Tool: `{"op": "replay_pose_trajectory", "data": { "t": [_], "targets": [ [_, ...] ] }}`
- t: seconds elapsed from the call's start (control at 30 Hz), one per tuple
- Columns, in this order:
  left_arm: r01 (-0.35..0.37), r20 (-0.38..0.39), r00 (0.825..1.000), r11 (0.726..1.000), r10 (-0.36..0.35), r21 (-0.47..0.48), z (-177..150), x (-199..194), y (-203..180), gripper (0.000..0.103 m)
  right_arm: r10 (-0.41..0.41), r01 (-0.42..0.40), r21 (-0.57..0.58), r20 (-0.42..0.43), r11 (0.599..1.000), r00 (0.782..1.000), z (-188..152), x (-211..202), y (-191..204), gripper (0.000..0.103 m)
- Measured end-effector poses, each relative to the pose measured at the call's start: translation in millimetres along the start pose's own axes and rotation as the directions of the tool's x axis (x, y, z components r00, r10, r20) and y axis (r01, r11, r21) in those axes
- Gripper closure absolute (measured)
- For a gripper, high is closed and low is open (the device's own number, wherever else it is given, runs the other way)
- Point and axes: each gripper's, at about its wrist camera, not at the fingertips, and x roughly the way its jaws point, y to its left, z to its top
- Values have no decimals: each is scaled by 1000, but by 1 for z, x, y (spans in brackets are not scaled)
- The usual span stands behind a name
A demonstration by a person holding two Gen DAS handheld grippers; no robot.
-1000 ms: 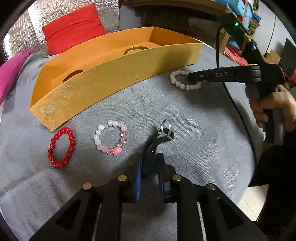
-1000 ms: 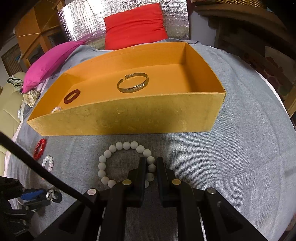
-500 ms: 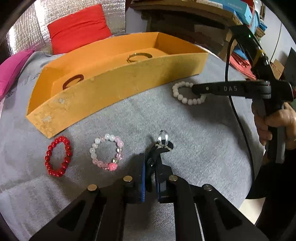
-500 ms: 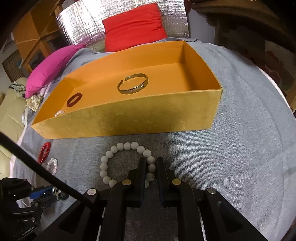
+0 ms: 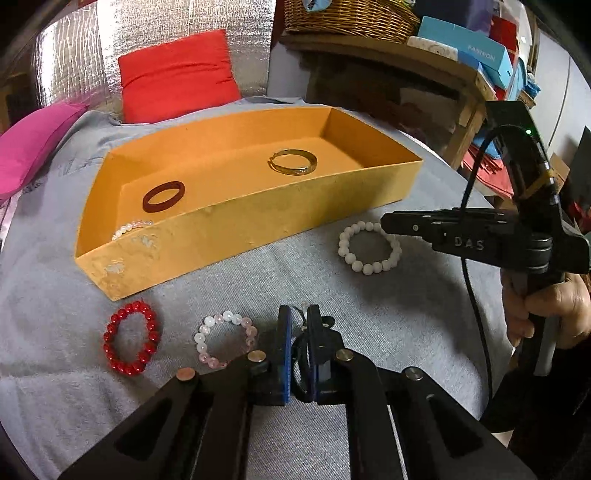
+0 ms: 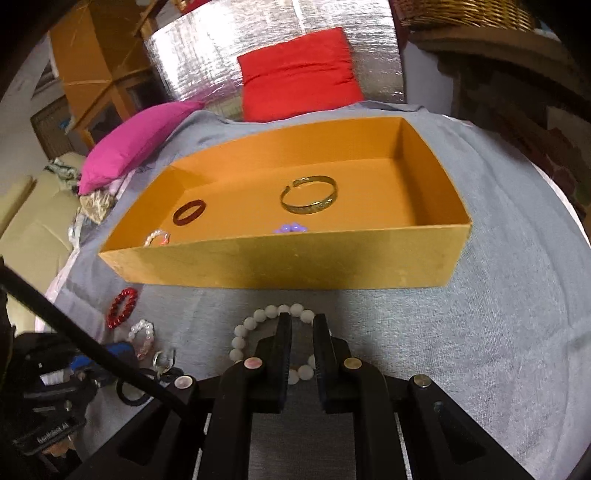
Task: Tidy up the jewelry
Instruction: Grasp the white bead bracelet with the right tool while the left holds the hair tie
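An orange box (image 5: 236, 236) (image 6: 295, 266) on the grey cloth holds a gold bangle (image 5: 293, 161) (image 6: 308, 194), a dark red ring (image 5: 163, 192) (image 6: 189, 212), a pale bead bracelet (image 5: 131, 229) and a purple piece (image 6: 290, 228). My left gripper (image 5: 298, 314) is shut on a black cord with a silver ring (image 6: 162, 360), lifted off the cloth. My right gripper (image 6: 301, 321) (image 5: 388, 225) stands narrowly open over the white bead bracelet (image 5: 369, 247) (image 6: 258, 325). A red bead bracelet (image 5: 132, 341) and a pink bead bracelet (image 5: 225, 341) lie in front of the box.
A red cushion (image 5: 177, 74) and a pink cushion (image 5: 29, 147) lie behind the box, against silver foil. A wicker basket (image 5: 351, 14) and blue boxes (image 5: 465, 44) sit on a wooden shelf at the back right.
My left gripper has lifted and drawn back with the corded ring, which has slid in between the fingers. My right gripper has risen a little over the white bracelet, its fingers slightly wider apart.
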Motion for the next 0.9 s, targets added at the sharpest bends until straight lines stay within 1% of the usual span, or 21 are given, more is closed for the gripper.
{"op": "replay_pose_trajectory", "data": {
  "t": [0.03,0.1,0.17,0.27,0.3,0.33,0.37,0.4,0.43,0.5,0.57,0.63,0.67,0.73,0.8,0.83,0.9],
  "targets": [
    [3,-4,1000,1000,-3,6,0,0,-1,95,-12,12,2,-6,1000,1000,0,2,1,90],
    [14,-14,1000,1000,-13,25,-5,-1,-2,95,-7,7,18,-28,1000,1000,-1,6,-2,90],
    [8,-24,1000,999,-7,38,-9,0,-3,95,-21,24,39,-58,999,998,-1,10,-9,89],
    [-6,-42,999,999,7,36,-13,2,1,95,-32,37,61,-69,997,997,-1,13,-16,84],
    [-12,-41,999,999,14,34,-15,1,2,95,-32,37,66,-75,997,997,-1,14,-16,80],
    [-17,-39,999,999,18,31,-15,0,4,95,-30,36,70,-88,997,996,-1,16,-16,73],
    [-17,-35,999,999,18,29,-16,-2,6,95,-29,36,69,-95,997,995,-1,17,-14,69],
    [-17,-29,999,999,18,27,-16,-5,7,95,-30,36,66,-94,997,995,-1,18,-12,64],
    [-19,-24,1000,999,20,27,-17,-8,9,95,-33,38,56,-89,998,995,-1,18,-9,61],
    [-23,-23,999,999,24,28,-19,-11,14,95,-45,47,23,-84,999,995,-2,20,0,61],
    [-21,-36,999,999,22,31,-22,-13,17,94,-72,72,2,-96,997,993,-4,25,5,61],
    [-18,-55,998,999,20,35,-26,-13,20,91,-98,95,-34,-94,995,991,-4,28,11,60],
    [-11,-62,998,999,13,37,-29,-13,21,88,-95,92,-40,-96,995,991,-4,28,12,60],
    [15,-73,997,999,-12,47,-32,-14,20,82,-63,62,-11,-96,998,993,-2,26,8,53],
    [29,-87,996,998,-24,61,-36,-13,18,68,-26,28,19,-99,999,995,0,26,4,48],
    [21,-92,996,998,-15,62,-36,-12,17,66,-9,12,26,-99,1000,995,1,25,3,42],
    [23,-100,995,998,-18,52,-36,-9,19,65,9,-8,17,-101,1000,995,0,25,6,35]
  ]
}}
